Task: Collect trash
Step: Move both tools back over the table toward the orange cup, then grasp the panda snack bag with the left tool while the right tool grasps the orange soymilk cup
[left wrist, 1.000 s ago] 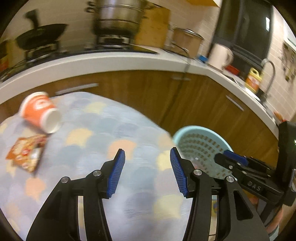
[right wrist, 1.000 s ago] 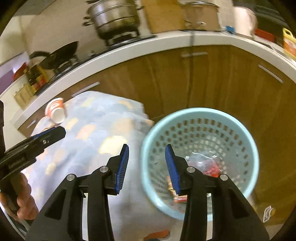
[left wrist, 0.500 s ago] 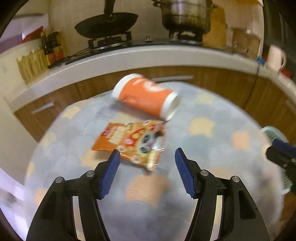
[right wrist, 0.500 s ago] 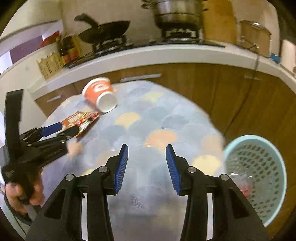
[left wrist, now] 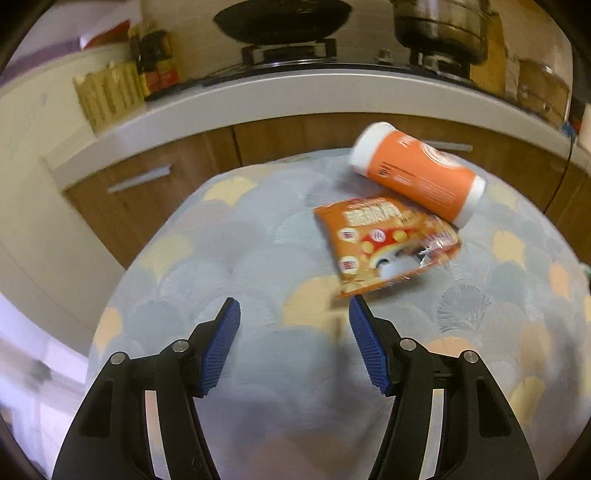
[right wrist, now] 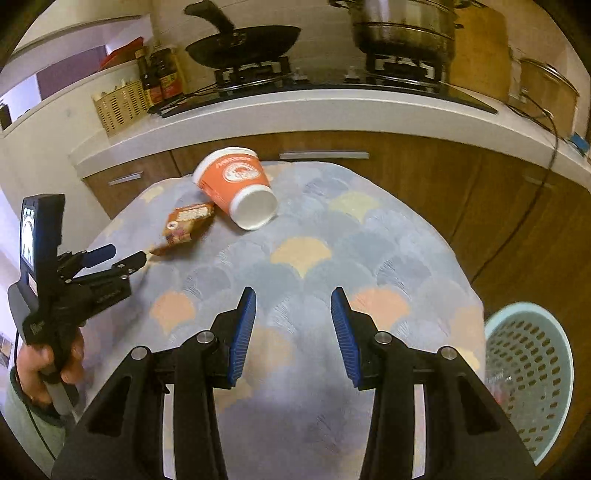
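- Left tongs (left wrist: 294, 334): two black plastic arms, each tipped with a ribbed blue pad and fixed by round silver screws.
- Right tongs (right wrist: 293, 326): same black arms, blue ribbed pads, silver screw heads.
- From the right wrist view, the left tool has a black pistol-style body with a small lit screen at its back, a pale handle and a thin dark cable.
- A grey-green sleeve (right wrist: 26, 413) cuffs the hand (right wrist: 40, 365).

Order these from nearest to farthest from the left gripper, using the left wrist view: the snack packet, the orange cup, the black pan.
1. Snack packet, on the table cloth just ahead of the right finger.
2. Orange cup, lying on its side behind the packet.
3. Black pan, on the stove at the back.
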The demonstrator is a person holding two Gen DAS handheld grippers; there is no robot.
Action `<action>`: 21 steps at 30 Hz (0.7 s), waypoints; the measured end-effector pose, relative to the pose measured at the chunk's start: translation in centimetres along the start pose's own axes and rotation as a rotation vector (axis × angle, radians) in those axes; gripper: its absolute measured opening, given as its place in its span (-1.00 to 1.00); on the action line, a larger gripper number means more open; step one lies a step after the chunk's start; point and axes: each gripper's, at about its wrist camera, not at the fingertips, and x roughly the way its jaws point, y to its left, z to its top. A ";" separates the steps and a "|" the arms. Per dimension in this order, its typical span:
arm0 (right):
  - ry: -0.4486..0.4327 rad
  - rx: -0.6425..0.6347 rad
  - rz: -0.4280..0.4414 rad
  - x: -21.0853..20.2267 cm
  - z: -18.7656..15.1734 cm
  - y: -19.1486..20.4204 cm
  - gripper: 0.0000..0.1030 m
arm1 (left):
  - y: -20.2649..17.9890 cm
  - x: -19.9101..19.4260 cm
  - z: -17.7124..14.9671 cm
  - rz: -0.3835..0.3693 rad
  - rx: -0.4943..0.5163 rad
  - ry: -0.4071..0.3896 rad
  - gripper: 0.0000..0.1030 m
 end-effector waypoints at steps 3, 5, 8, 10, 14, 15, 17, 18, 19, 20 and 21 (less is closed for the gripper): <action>-0.011 -0.042 0.007 0.3 1.6 1.3 -0.24 | 1.0 -0.9 0.2 -0.131 -0.023 -0.004 0.17; -0.024 -0.064 0.018 0.6 2.7 2.2 -0.23 | 1.6 -1.0 0.6 -0.228 -0.069 -0.013 0.24; -0.054 -0.090 0.023 1.4 4.3 3.2 -0.23 | 1.5 0.2 1.3 -0.244 -0.124 -0.004 0.28; -0.062 -0.095 0.038 2.0 4.9 3.4 -0.23 | 1.0 1.7 1.9 -0.226 -0.141 0.013 0.29; -0.086 -0.102 0.054 3.5 6.4 3.2 -0.22 | -0.6 4.1 2.5 -0.207 -0.130 0.019 0.34; -0.087 -0.100 0.059 3.8 6.7 3.1 -0.22 | -1.3 4.3 2.8 -0.183 -0.105 0.024 0.37; -0.089 -0.099 0.067 4.9 7.4 2.6 -0.20 | -2.2 4.5 3.2 -0.186 -0.086 0.027 0.37; -0.089 -0.101 0.070 5.3 7.6 2.6 -0.14 | -2.6 4.5 3.3 -0.190 -0.080 0.029 0.37; -0.088 -0.108 0.073 5.9 7.9 2.6 -0.07 | -3.2 4.6 3.4 -0.179 -0.065 0.030 0.37; -0.084 -0.118 0.076 6.6 8.1 2.7 -0.02 | -3.5 4.6 3.4 -0.179 -0.053 0.028 0.33; -0.078 -0.129 0.074 7.2 8.3 2.8 0.02 | -3.9 4.7 3.5 -0.179 -0.040 0.023 0.19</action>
